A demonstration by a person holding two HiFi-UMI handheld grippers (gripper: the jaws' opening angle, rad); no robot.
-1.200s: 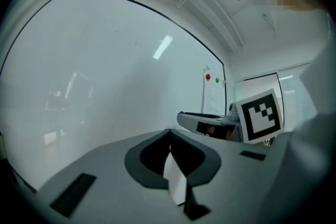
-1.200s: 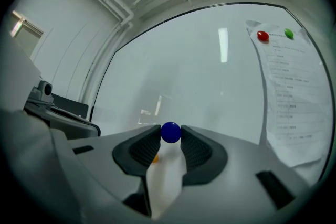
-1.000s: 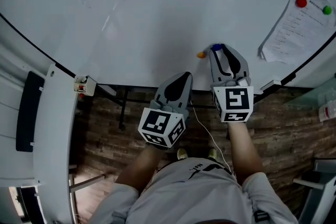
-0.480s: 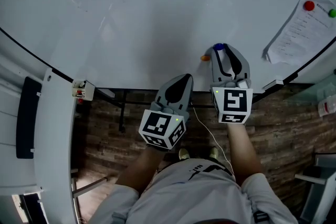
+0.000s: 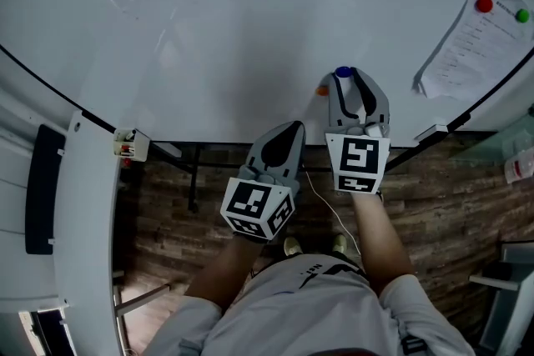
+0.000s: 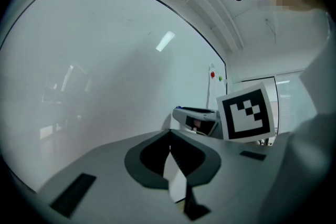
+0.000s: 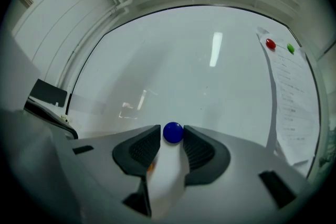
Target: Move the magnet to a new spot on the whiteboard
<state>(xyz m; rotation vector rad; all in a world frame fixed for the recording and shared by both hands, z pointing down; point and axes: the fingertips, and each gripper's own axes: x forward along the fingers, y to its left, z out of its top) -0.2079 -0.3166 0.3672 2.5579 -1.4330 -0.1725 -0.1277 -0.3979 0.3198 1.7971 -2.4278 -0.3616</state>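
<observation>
A small blue magnet (image 7: 172,132) sits pinched between the tips of my right gripper (image 7: 172,136), which is shut on it. In the head view the blue magnet (image 5: 342,72) is at the lower part of the whiteboard (image 5: 250,29), at the tip of the right gripper (image 5: 345,81). An orange magnet (image 5: 321,90) is on the board just left of it. My left gripper (image 5: 292,129) hangs below the board's bottom edge, jaws shut on nothing; its own view shows the left gripper (image 6: 169,136) closed.
A paper sheet (image 5: 471,46) is pinned at the board's right by a red magnet (image 5: 483,4) and a green magnet (image 5: 521,14). A small box (image 5: 129,143) sits at the board's lower left corner. Wood-pattern floor and the person's legs lie below.
The right gripper with the blue magnet has edged slightly up from the orange magnet. The left gripper has stayed where it was.
</observation>
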